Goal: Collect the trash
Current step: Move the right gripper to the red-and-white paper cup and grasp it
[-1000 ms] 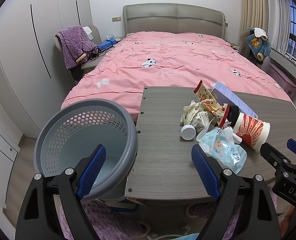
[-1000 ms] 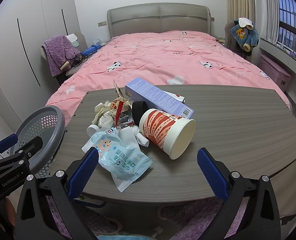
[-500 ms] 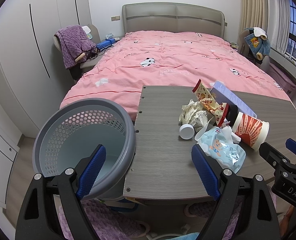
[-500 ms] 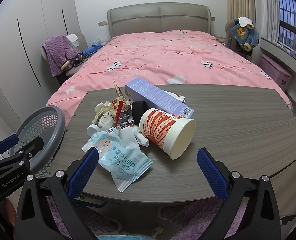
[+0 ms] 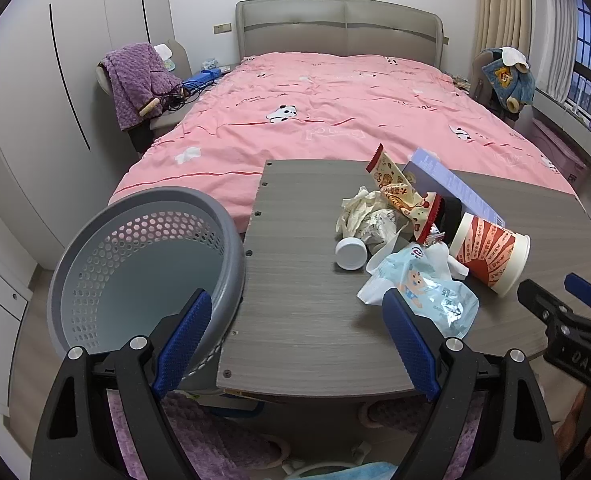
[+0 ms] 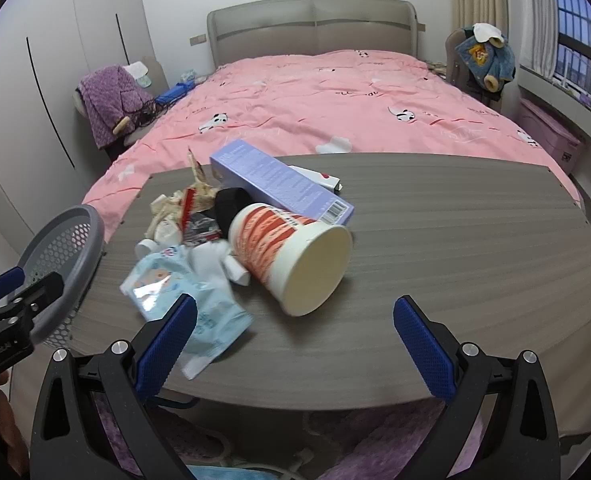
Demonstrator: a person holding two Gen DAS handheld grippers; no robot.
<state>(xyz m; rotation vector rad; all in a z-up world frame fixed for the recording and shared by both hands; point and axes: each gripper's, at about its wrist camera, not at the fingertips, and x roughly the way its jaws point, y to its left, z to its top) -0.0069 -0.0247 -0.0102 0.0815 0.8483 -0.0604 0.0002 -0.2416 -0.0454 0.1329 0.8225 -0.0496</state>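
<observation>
Both my claws hang spread and empty at the near edge of the tabletop: my right claw faces the tipped paper cup, my left claw sits between the grey basket and the trash pile. I judge the cup the first pick, so I should close across its rim without crushing it. The blue wipes packet lies just beside it, and I want to keep my inner finger from dragging it.

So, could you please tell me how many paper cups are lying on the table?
1. The red-and-white patterned paper cup lies on its side on the grey wood-grain table, against the lilac cardboard box. The litter pile might hide another.
</observation>
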